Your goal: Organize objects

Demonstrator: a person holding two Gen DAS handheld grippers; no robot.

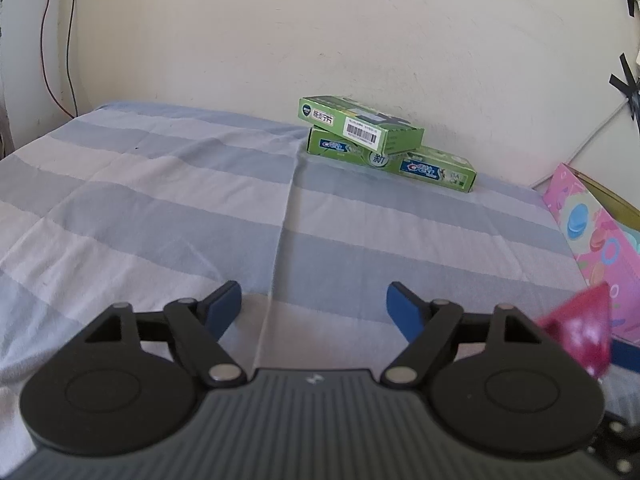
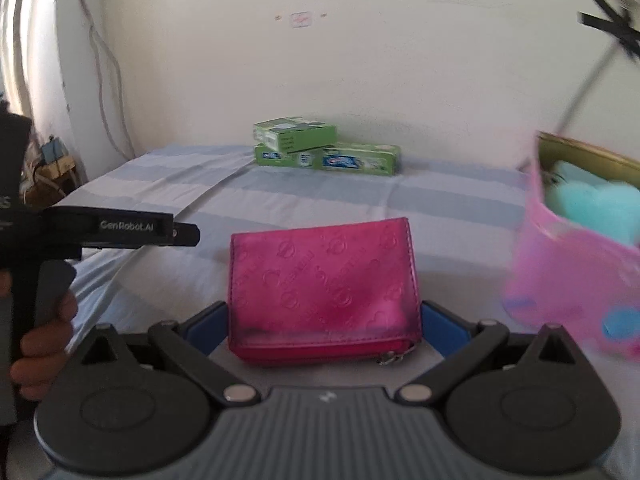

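My right gripper [image 2: 324,320] is shut on a bright pink embossed zip pouch [image 2: 324,288] and holds it above the striped bed. The pouch also shows as a blurred pink shape in the left wrist view [image 1: 580,332], at the right edge. My left gripper [image 1: 314,304] is open and empty, low over the bed; it shows at the left of the right wrist view, held by a hand [image 2: 44,332]. Three green toothpaste boxes [image 1: 380,140] are stacked near the wall, also seen in the right wrist view [image 2: 324,148].
A pink patterned box [image 2: 576,264] with a teal item [image 2: 592,200] inside stands at the right of the bed; it also shows in the left wrist view [image 1: 596,236]. The blue and white striped sheet [image 1: 160,200] covers the bed. Cables hang down the wall at the left.
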